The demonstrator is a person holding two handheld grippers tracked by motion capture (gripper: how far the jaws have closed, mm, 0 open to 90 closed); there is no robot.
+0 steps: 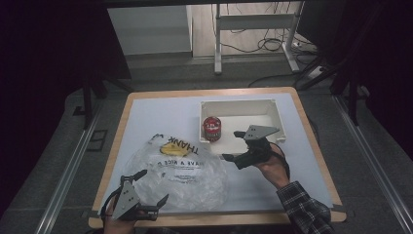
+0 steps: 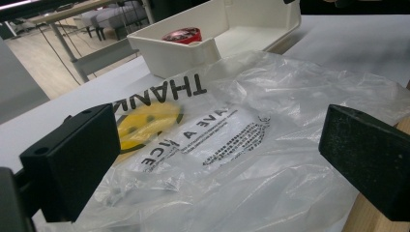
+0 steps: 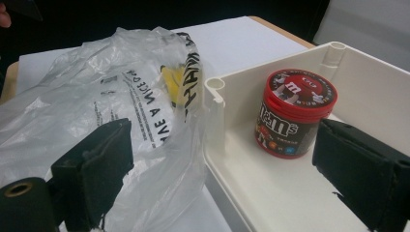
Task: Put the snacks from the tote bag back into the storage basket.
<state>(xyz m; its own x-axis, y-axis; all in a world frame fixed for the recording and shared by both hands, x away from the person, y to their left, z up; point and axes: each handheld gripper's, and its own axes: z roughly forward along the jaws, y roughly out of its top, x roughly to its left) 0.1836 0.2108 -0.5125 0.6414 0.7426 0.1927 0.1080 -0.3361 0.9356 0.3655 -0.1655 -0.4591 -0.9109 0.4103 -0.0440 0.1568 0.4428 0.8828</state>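
Right gripper (image 1: 233, 145) spread, empty, at tray (image 1: 272, 108) near edge, facing can (image 1: 212, 128) upright in tray's left corner; left gripper (image 1: 155, 185) spread, empty, at near edge of bag (image 1: 182, 173) lying beside tray

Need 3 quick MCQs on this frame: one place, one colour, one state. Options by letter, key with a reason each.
1. Where is the can?
A. On the plastic bag
B. In the white bin
C. In the left gripper

2. What colour is the can's lid?
A. Red
B. Blue
C. Green

3. How do the right gripper's jaws stand?
A. Shut on the can
B. Shut on the bag
C. Open, holding nothing

Key:
1 B, the can stands upright on the bin floor near its left wall.
2 A, the right gripper view shows a red lid.
3 C, both pads stand apart, one over the bag, one in the bin, touching neither.
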